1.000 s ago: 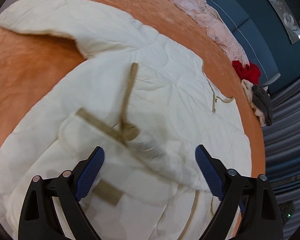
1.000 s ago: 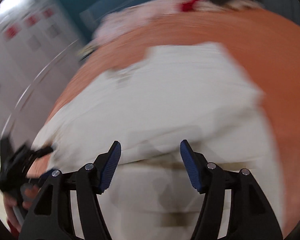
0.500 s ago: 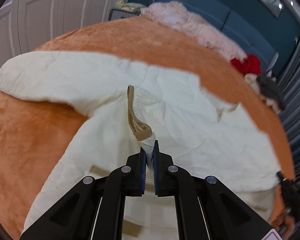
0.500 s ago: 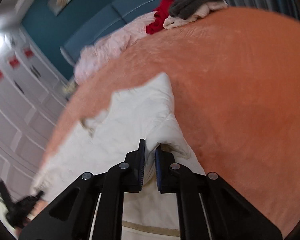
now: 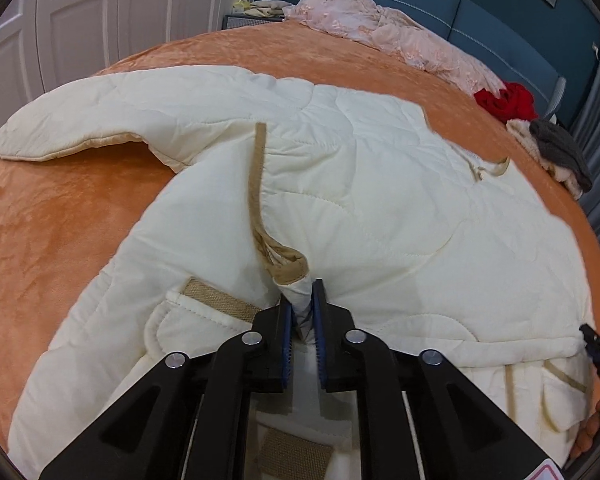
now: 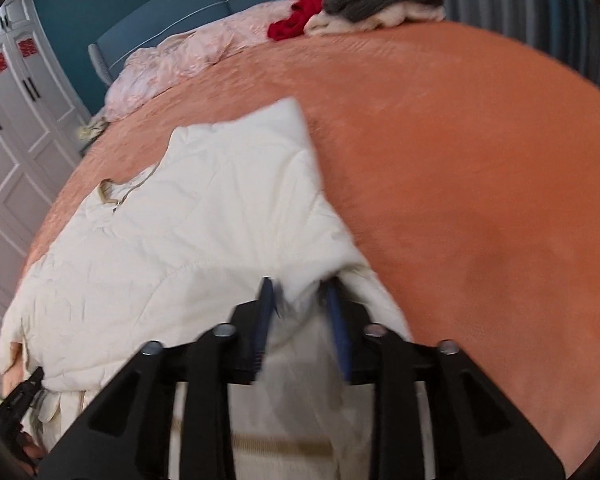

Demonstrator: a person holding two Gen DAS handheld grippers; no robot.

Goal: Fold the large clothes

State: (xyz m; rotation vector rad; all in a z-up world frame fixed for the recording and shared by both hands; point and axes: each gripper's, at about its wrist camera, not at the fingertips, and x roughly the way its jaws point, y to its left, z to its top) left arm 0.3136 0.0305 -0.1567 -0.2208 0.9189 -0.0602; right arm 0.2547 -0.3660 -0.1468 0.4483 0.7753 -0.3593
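Note:
A large cream quilted jacket (image 5: 360,184) with tan trim lies spread on an orange bed (image 5: 60,220). My left gripper (image 5: 302,312) is shut on a bunched fold of the jacket next to a tan-edged strip (image 5: 256,184). In the right wrist view the jacket (image 6: 188,240) lies to the left, and my right gripper (image 6: 300,300) has its jaws parted with a fold of the jacket between them. One sleeve (image 5: 80,120) stretches out to the left.
A pink quilt (image 5: 400,40) lies at the head of the bed. Red (image 5: 508,100), cream and grey clothes (image 5: 556,152) are piled at the far right corner. White wardrobe doors (image 5: 100,20) stand to the left. Bare orange bedspread (image 6: 480,200) lies right of the jacket.
Both grippers closed on the jacket from open a second ago. Since half a second ago the right jaws have parted again; the left stays shut on its fold.

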